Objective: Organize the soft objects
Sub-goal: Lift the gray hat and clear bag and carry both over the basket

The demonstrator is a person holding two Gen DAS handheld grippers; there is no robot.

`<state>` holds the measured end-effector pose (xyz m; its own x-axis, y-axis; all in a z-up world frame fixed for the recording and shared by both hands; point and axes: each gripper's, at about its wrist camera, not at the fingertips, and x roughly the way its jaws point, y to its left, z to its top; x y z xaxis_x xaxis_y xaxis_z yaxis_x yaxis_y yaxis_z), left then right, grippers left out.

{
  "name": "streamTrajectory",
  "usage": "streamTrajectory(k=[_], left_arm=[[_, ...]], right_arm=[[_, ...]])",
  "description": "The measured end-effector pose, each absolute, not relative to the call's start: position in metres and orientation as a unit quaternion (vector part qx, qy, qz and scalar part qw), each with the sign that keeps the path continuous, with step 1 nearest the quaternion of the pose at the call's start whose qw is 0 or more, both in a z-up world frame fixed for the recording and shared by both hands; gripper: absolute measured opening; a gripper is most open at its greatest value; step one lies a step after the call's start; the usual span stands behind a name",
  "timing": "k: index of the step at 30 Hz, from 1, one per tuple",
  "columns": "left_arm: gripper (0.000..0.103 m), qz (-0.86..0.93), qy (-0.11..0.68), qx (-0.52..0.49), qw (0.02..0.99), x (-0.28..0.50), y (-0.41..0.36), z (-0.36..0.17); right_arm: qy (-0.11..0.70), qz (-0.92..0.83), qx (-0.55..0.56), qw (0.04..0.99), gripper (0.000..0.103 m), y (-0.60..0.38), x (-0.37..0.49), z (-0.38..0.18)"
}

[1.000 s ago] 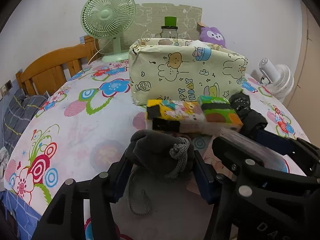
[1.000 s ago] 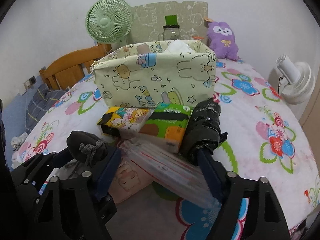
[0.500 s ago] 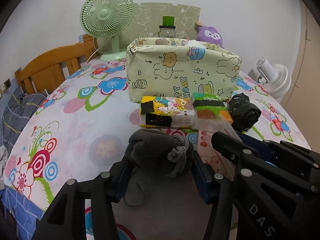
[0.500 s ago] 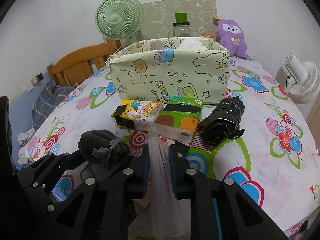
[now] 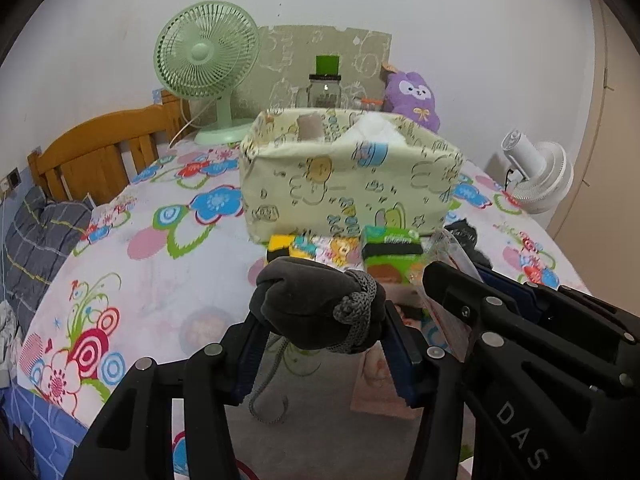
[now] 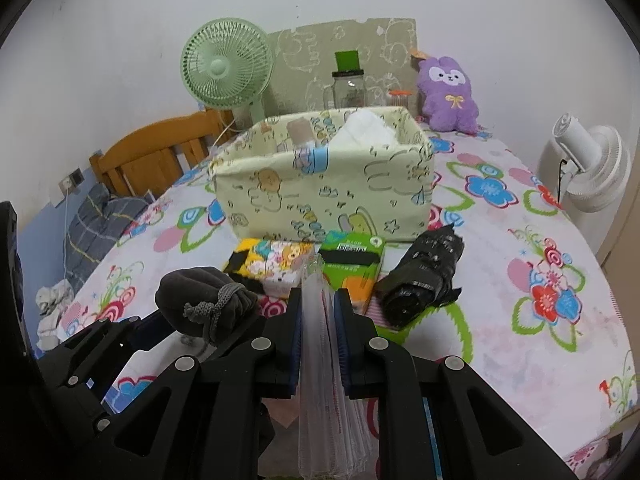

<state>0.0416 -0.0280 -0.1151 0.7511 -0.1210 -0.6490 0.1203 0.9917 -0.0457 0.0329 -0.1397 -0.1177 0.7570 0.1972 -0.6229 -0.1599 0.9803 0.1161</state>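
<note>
Left wrist view: left gripper (image 5: 320, 316) clamped on grey drawstring pouch (image 5: 316, 308), lifted clear of flowered tablecloth (image 5: 160, 264), cord dangling below. Right wrist view: right gripper (image 6: 318, 312) pinched tight on clear plastic packet (image 6: 320, 344), held on edge between the pads. Ahead on the cloth: yellow tissue pack (image 6: 272, 264) and green tissue pack (image 6: 352, 264) side by side, black bundle (image 6: 424, 280) just right, all before cartoon-print fabric bin (image 6: 324, 184).
</note>
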Motion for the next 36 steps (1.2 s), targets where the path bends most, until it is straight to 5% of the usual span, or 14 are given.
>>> streamTrajectory(k=[36], left_arm=[[0.055, -0.083, 0.282, 0.009, 0.956, 0.049, -0.040, -0.017]], right_arm=[[0.271, 0.086, 0.034, 0.958, 0.018, -0.149, 0.034, -0.015]])
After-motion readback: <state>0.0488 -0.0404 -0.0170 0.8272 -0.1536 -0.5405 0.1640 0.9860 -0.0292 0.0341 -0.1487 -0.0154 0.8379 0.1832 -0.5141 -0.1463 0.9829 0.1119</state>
